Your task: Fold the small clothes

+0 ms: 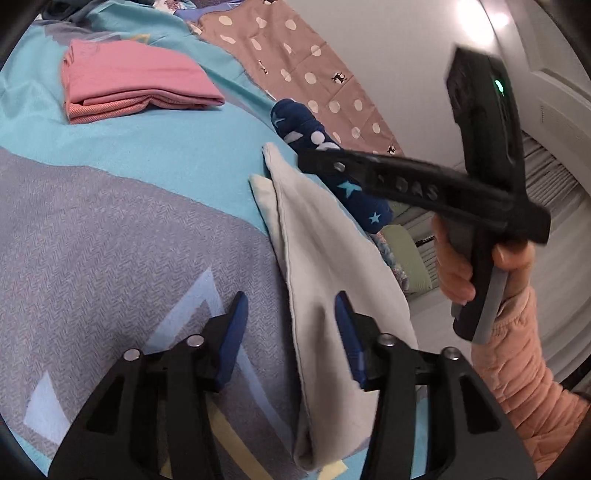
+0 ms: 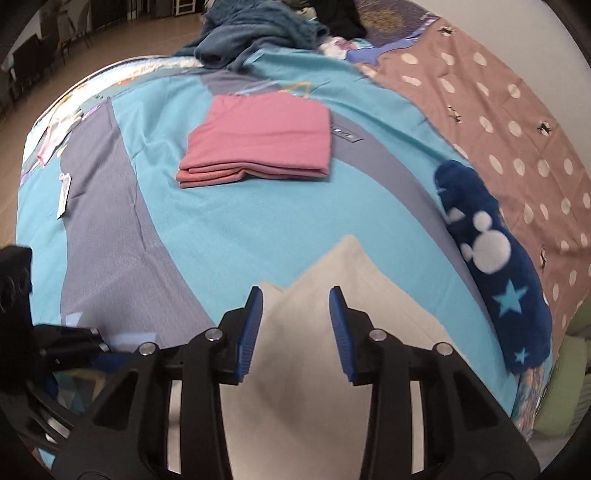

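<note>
A: Left gripper (image 1: 290, 321) first. Blue-padded fingers spread wide, nothing between them. It hangs over the bedspread (image 1: 110, 221), straddling the left edge of the white garment (image 1: 332, 277).

B: Right gripper (image 2: 295, 317): same story, fingers apart, gripping nothing. It hovers above that white garment (image 2: 332, 350), whose pointed corner shows just past the fingertips. From the left wrist camera I also see it side-on, black body with a small green light, held in the person's right hand (image 1: 458, 258), pink quilted sleeve (image 1: 517, 369) below.

A: The white garment lies flat on the bedspread, long and narrow, two layers showing at the far corner, one offset from the other.

B: Just beside it on the right, a navy fleece piece (image 2: 491, 258) with white mouse-head shapes and pale blue stars, lying along the border where the bedspread meets a brown polka-dot cloth (image 2: 498, 122).

A: Farther out, well apart from both grippers: a pink garment (image 2: 258, 140), folded into a neat rectangle, layered edges facing us.

B: Beyond that, a heap of dark teal fabric (image 2: 255, 29) at the far end of the bed.
</note>
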`<state>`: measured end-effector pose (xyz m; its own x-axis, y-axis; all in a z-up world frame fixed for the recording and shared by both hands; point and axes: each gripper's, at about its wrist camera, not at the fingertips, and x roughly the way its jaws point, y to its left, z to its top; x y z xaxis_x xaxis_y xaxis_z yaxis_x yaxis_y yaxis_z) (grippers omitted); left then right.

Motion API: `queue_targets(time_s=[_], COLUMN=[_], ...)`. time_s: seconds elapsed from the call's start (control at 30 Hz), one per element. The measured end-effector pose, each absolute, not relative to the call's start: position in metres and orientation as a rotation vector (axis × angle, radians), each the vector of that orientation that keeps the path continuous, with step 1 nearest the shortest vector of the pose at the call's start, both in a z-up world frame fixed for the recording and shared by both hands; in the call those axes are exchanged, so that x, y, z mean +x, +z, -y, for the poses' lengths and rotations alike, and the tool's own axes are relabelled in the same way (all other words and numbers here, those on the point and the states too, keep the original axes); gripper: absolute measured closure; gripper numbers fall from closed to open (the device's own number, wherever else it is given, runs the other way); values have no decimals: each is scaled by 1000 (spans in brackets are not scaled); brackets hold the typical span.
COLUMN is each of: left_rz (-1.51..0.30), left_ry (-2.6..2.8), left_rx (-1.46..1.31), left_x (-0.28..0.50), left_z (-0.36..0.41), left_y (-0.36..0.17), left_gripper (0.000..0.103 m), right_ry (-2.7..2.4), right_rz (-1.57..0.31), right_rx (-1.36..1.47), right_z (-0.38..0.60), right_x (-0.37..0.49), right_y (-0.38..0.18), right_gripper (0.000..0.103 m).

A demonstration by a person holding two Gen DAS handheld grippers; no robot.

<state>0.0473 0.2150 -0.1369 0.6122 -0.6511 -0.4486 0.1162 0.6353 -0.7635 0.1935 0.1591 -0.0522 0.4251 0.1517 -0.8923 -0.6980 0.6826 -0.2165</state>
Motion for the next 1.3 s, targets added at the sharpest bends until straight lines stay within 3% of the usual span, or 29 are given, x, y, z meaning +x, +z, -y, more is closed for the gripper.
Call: queue_targets(time_s=[0.17,0.27,0.37,0.4,0.43,0.47,0.5,0.8,1.1,1.17,1.2,1.3], left_rz=[-791,-764,-706,-686,-672,-658,-652,-684,-808,-846,-871,-883], left_ry=[-537,-630,-751,-789,-810,-826,-835,-699,-713,-731,-704,-599], left_rx=[-734,-678,-636,-620,-604,-576,-552,-635,-780,-803,-798,-756], left_x=[44,38,27,23,20,16,12,-2,53,64,66,55], left_z=[-210,-194,-172,-165,-158,-153,-149,-195,-208,-200,-198,-203], left_y=[-133,-120,-101,-95,-91,-86,-84,-106,-135,-137,-138,-139], left_gripper=[58,59,58,56,52,52,52,51,52,90,102,102], right_ry=[635,652,569,551,534,520,517,622,632,637,646,676], right_rz=[-1045,-1068,-1052,-1051,-1061,-1084,-1113,-1166,-1160,-1159,-1155,-1139], right_rx=[-730,-830,-933,-932,-916,-881,-805,-467,-401,-352,-326,-247], right_z=[-181,-195,-200,-198,-195,-191,-184,-148,-150,-146,-145,-145], right_x=[195,190,193,196,202,208,215,231,231,234,235,241], right_y=[-74,-90,-103,-103,-102,-101,-96,-68,-68,-67,-66,-67], right_gripper=[66,53,55,63,84,94,99,99,99,99,100,103])
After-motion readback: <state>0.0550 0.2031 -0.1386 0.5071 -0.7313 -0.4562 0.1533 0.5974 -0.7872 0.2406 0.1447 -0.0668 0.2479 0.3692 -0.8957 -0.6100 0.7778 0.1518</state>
